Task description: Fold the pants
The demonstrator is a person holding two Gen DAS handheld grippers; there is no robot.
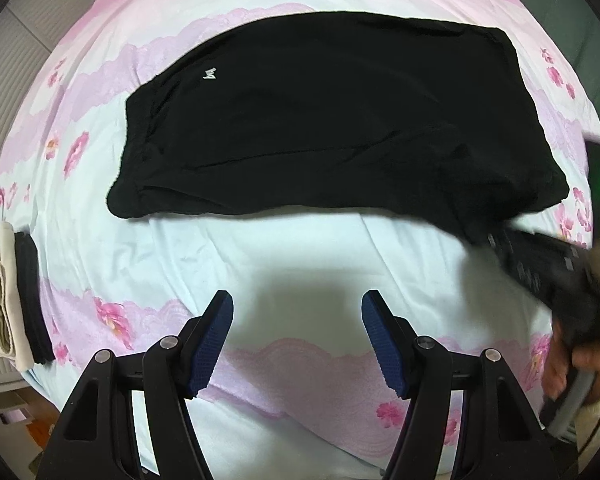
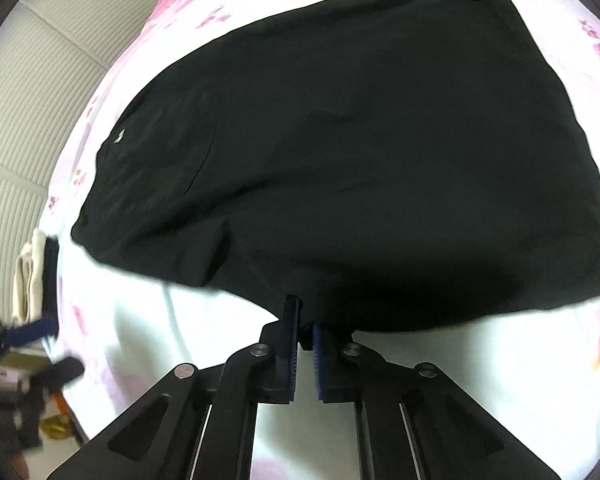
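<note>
Black, soft woven pants (image 1: 332, 120) lie partly folded into a broad, roughly rectangular pad on a bed (image 1: 300, 248) covered by a white-and-pink floral sheet. A small white logo (image 1: 211, 75) marks the end of the garment nearer the left of the left wrist view.

The right tool (image 2: 305, 328) has its two blue-padded fingers drawn together on the near hem of the pants, pinching a small tuck of cloth at the edge. The left tool (image 1: 297, 344) stands with its fingers wide apart, holding nothing, above bare sheet and well short of the garment's near edge.

Handling, as a judgement: the fabric appears light, limp and thin, with shallow creases and no stiffness. It will likely drape and sag from any single pinch, and stacked layers may slide over one another when lifted. A two-point hold along one edge, near the corners, should keep the fold line straight. The free left tool would be best placed at the near left corner (image 1: 120, 200), taking all layers together, not just the top one.

A stack of folded cream and dark cloths (image 1: 12, 300) rests at the bed's left margin, well apart from the pants.
</note>
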